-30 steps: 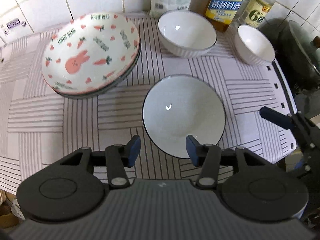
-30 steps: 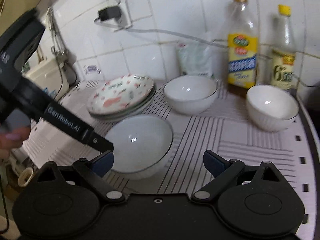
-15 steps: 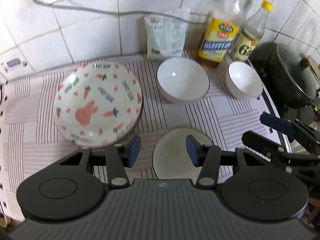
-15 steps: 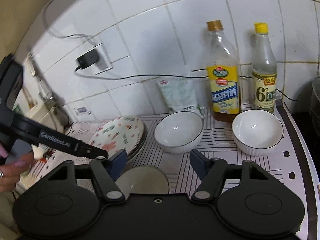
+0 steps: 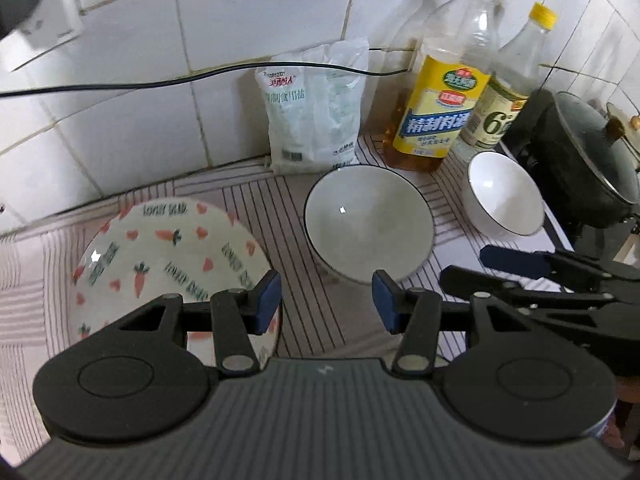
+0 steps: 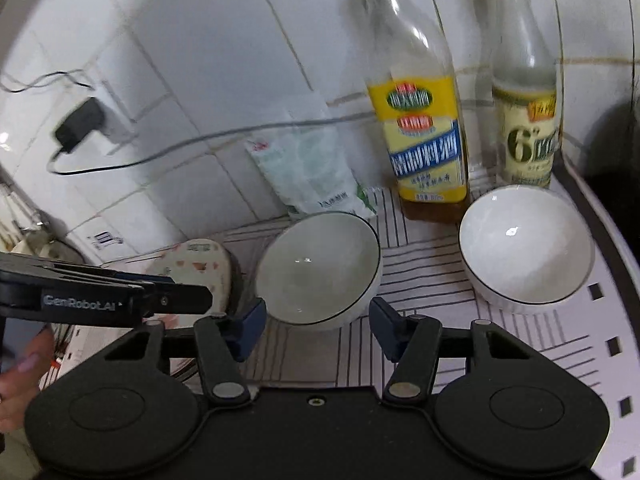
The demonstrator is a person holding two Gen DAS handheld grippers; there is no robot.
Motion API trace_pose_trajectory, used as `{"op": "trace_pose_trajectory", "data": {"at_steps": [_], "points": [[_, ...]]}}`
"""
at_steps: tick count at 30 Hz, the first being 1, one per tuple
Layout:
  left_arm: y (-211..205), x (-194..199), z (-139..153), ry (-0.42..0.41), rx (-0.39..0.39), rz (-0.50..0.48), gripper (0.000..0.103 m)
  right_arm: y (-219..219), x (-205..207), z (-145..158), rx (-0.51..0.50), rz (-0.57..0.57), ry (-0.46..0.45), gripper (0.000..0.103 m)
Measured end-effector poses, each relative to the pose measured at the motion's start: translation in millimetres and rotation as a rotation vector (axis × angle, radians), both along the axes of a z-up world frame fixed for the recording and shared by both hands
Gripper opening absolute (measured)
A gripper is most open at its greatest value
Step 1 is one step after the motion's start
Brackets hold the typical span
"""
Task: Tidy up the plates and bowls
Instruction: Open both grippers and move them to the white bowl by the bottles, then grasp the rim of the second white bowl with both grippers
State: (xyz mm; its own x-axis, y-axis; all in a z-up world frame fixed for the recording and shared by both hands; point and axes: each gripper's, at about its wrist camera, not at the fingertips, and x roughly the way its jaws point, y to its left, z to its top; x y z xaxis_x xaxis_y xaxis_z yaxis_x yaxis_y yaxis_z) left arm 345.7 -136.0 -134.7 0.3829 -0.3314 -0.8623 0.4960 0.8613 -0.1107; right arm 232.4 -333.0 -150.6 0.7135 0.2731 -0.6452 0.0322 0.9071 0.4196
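"Now, what are you seeing?"

"I'm looking past the left tool (image 5: 326, 300); its jaws are standing apart with nothing between them. The right tool (image 6: 316, 330) is also empty, and its jaws have just been closing in, though they're still apart. Neither is gripping anything."

"Where are the dishes sitting?"

"The plates (image 5: 168, 264) are lying stacked on the left of the worktop (image 5: 316, 320), partly under my left tool. The middle bowl (image 5: 368, 222) is resting just ahead of both tools, and the far bowl (image 6: 526, 248) is sitting to its right, beside the bottles (image 6: 424, 120)."

"So which step are you working on?"

"I'm judging that I'm lining up on the middle bowl, to nest the bowls together. Nothing is being lifted yet."

"And what is the next move asking for?"

"I'm thinking the right tool needs one jaw inside the rim and one outside, then a firm squeeze. Glazed rims are slippery, so I'm planning a slow lift."
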Motion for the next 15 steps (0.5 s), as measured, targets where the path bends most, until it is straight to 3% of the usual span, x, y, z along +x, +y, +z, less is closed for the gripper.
{"op": "trace_pose_trajectory", "data": {"at_steps": [8,15], "points": [[-32.2,40.4,-36.8,0.001,0.081,-0.066,0.047,-0.1,43.0,-30.6,-0.036,-0.076,0.100,0.057],[-46.7,50.9,-53.3,-0.002,0.116,-0.108,0.046,-0.6,47.1,-40.5,-0.044,-0.104,0.104,0.033]]}}
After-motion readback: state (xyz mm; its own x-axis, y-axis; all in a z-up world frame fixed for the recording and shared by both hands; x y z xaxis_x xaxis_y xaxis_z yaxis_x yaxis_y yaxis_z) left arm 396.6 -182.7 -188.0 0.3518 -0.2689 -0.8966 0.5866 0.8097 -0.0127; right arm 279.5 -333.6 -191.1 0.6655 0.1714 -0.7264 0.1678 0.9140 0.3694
